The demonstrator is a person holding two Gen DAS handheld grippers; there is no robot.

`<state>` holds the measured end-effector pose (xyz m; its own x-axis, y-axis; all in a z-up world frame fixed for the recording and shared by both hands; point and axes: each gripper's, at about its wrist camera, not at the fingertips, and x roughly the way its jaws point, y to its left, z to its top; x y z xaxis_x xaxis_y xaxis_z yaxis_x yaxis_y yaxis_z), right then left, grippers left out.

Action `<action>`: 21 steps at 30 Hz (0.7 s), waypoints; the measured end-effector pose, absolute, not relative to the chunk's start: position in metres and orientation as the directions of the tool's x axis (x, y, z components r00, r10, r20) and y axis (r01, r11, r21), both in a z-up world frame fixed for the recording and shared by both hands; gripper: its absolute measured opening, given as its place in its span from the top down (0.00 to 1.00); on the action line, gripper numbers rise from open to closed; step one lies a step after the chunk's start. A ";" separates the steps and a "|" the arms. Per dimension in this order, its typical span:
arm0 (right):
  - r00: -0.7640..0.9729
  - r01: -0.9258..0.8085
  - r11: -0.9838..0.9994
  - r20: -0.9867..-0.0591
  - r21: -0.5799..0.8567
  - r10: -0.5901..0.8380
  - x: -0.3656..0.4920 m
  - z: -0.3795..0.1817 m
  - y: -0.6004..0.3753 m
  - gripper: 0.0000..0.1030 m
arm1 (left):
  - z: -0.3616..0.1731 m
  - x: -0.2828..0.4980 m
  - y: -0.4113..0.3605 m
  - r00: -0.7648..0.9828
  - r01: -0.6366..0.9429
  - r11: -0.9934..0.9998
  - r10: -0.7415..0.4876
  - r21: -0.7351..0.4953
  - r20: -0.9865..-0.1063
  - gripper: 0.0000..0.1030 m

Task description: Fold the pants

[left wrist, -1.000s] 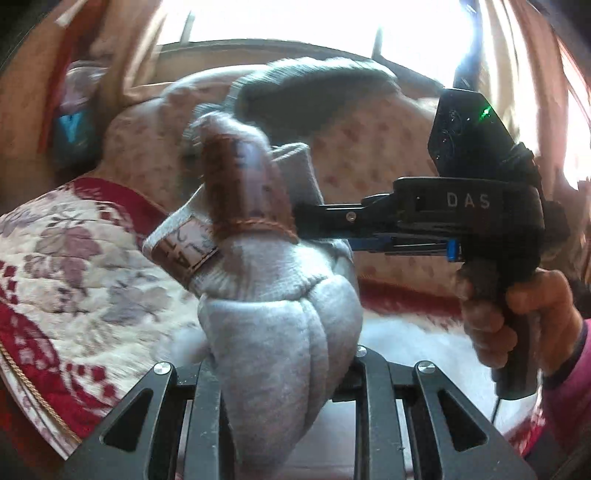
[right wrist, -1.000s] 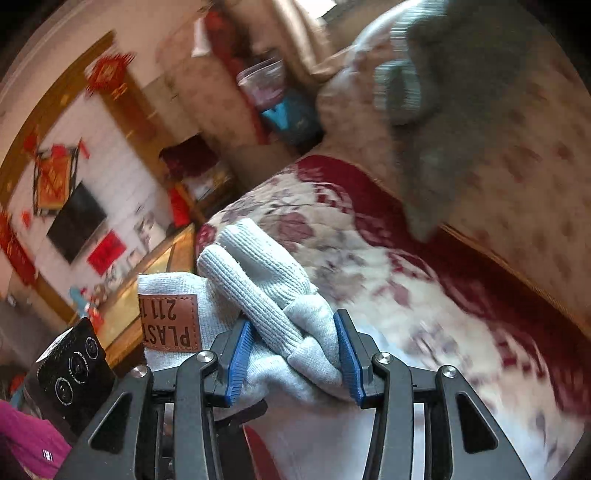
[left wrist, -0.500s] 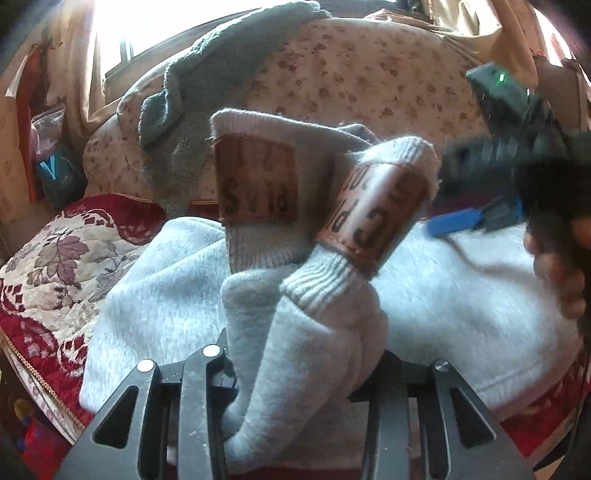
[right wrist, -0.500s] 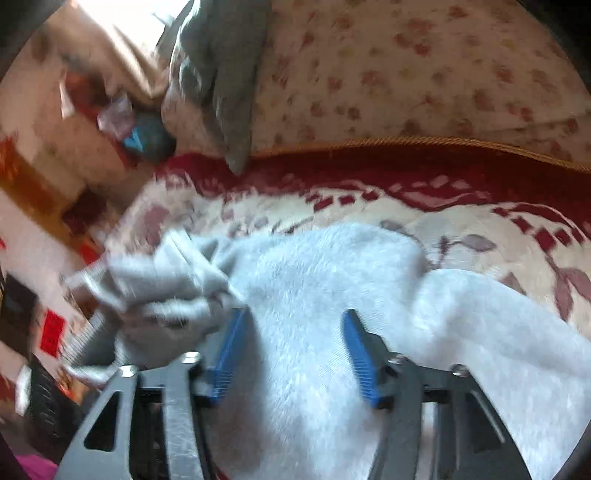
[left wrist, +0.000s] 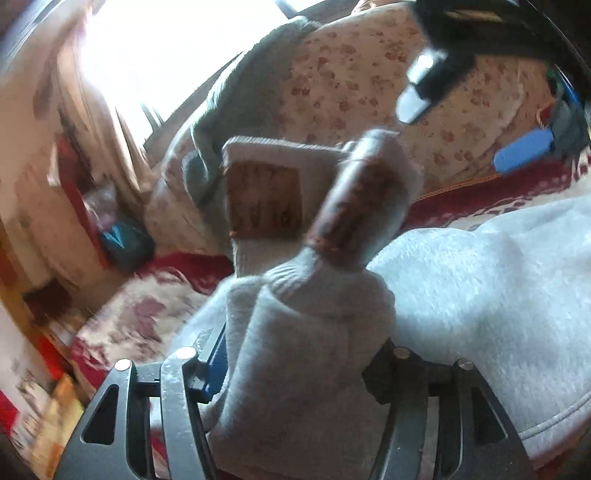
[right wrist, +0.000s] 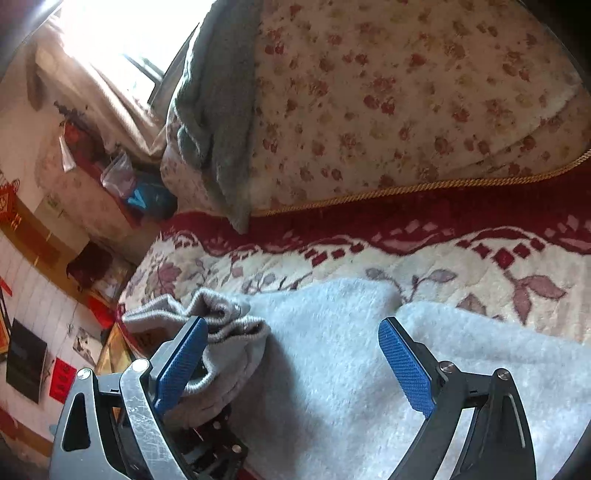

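Observation:
Light grey fleece pants (right wrist: 351,350) lie on the floral bedspread. My left gripper (left wrist: 295,373) is shut on the bunched leg ends of the pants (left wrist: 306,332); two ribbed cuffs with brown patches (left wrist: 264,201) stick up in front of it. My right gripper (right wrist: 291,354) is open and empty, held just above the spread fleece. The held cuffs show by its left finger (right wrist: 181,358). The right gripper's blue pad (left wrist: 522,153) shows at the upper right of the left wrist view.
A red and cream bedspread (right wrist: 443,258) covers the bed. A floral quilt roll (right wrist: 406,92) lies behind with a grey-green towel (right wrist: 214,110) draped over it. The bed's left edge drops to a cluttered room with a bright window (right wrist: 122,33).
My right gripper let go of the cuffs and opened wide over the spread pants. My left gripper kept its hold and swung down and left towards the bed edge.

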<state>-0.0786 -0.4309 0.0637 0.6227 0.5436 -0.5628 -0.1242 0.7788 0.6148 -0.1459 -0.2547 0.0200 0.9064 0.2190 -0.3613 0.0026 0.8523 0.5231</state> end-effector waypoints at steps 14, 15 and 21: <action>0.621 -0.131 0.804 -0.584 0.580 0.523 -0.080 0.076 -0.436 0.04 | 0.015 -0.222 -0.301 0.996 0.070 0.698 -0.008 0.713 -0.091 0.04; 0.615 -0.144 0.802 -0.583 0.579 0.531 -0.080 0.077 -0.433 0.04 | 0.020 -0.225 -0.296 0.994 0.089 0.714 -0.025 0.694 -0.102 0.03; 0.569 -0.269 0.837 -0.622 0.477 0.538 -0.077 0.083 -0.384 0.04 | 0.031 -0.207 -0.250 0.969 0.163 0.806 -0.022 0.569 -0.246 0.03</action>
<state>-0.0772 -0.3843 0.0828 0.5690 0.5375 -0.6224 -0.2686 0.8368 0.4772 -0.2070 -0.2505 0.0308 0.9691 -0.0224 -0.2456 0.1629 0.8061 0.5690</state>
